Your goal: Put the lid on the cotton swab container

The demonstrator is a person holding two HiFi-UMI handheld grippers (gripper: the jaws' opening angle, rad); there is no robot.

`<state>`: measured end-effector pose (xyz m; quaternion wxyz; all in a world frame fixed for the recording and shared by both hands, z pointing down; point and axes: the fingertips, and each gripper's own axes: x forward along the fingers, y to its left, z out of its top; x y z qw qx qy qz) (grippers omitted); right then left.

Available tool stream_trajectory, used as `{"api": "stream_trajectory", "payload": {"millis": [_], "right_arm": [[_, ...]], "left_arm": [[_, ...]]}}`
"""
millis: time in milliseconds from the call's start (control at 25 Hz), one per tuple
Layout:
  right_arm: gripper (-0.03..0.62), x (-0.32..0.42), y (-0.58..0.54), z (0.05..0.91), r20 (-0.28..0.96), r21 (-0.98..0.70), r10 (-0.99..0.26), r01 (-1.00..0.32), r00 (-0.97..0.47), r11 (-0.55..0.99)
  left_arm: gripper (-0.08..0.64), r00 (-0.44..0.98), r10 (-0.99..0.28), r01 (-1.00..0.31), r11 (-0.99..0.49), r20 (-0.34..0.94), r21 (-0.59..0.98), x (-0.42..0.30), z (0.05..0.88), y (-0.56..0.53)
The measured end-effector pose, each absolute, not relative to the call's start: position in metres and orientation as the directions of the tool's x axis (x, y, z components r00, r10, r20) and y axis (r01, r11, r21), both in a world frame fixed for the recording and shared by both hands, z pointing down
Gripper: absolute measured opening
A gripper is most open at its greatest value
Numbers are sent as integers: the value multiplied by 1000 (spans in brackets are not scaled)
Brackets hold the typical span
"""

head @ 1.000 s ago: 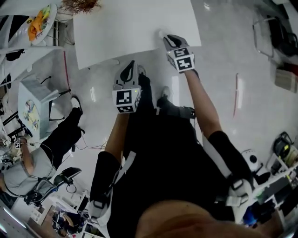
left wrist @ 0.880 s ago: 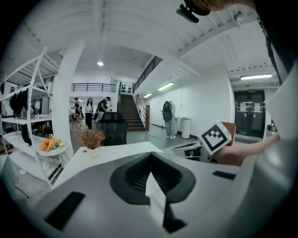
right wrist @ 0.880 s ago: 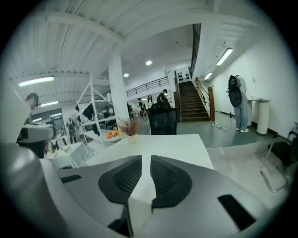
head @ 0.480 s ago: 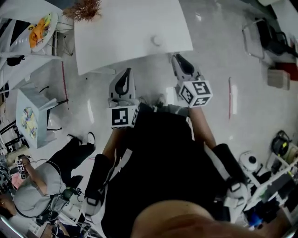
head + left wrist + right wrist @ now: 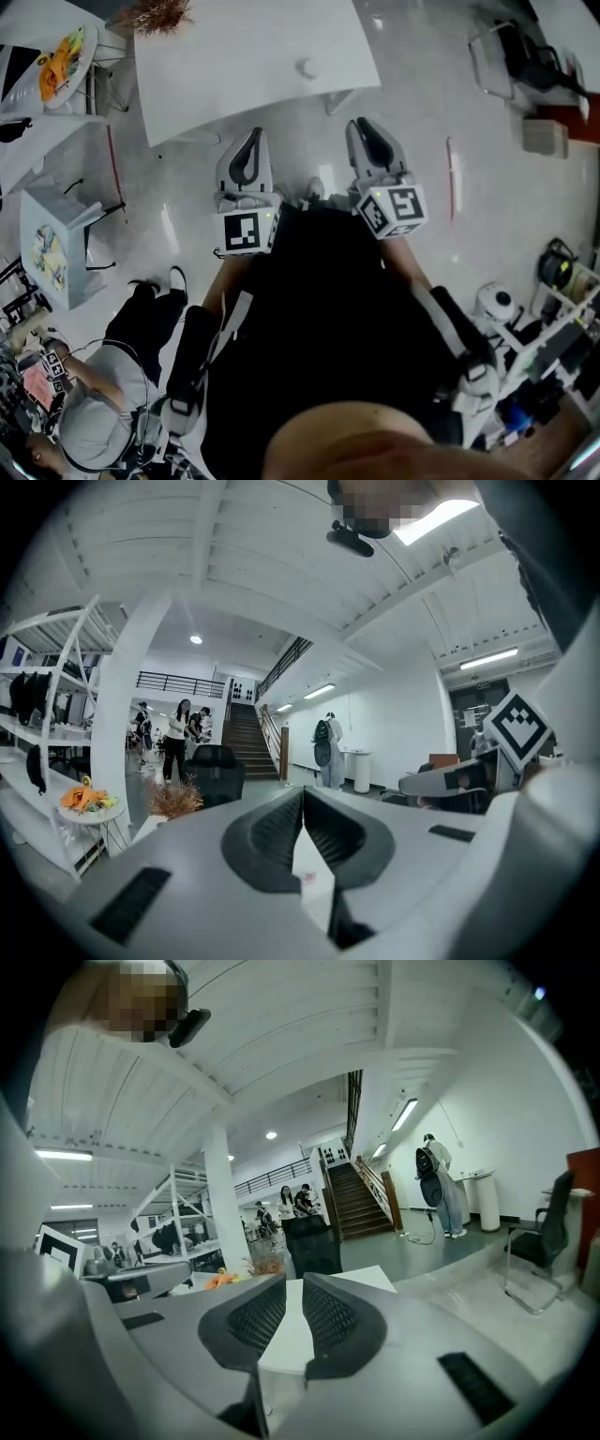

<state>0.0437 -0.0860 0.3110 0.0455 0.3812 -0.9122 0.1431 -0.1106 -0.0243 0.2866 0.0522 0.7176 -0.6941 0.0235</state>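
Observation:
A small round white cotton swab container stands alone near the front edge of the white table; I cannot tell whether its lid is on. Both grippers hang over the floor, short of the table and apart from the container. My left gripper is shut, and in the left gripper view its jaws meet with nothing between them. My right gripper is below and right of the container. In the right gripper view it shows a narrow empty gap with the table behind.
A dried plant stands at the table's far left corner. A round side table with orange things and a small white cabinet are on the left. A seated person is at lower left, a chair at upper right.
My right gripper has drawn back from the container at the table's edge and now hangs over the floor. The left gripper has also moved back slightly. The container stays on the table.

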Motion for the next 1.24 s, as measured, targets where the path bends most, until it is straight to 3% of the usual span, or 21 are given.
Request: {"api": "stream_trajectory", "payload": {"millis": [360,1240], "right_arm": [[20,33,-71,309,210,-192,-690,-721,-693,665],[18,26,-58,307,217,-226,-679,-713,-701,664]], "left_arm": [[6,48,-993,-999,-45,104,31,-120,290,-16],[7,66,-993,-998,-63,95,30,-120,289,-10]]}}
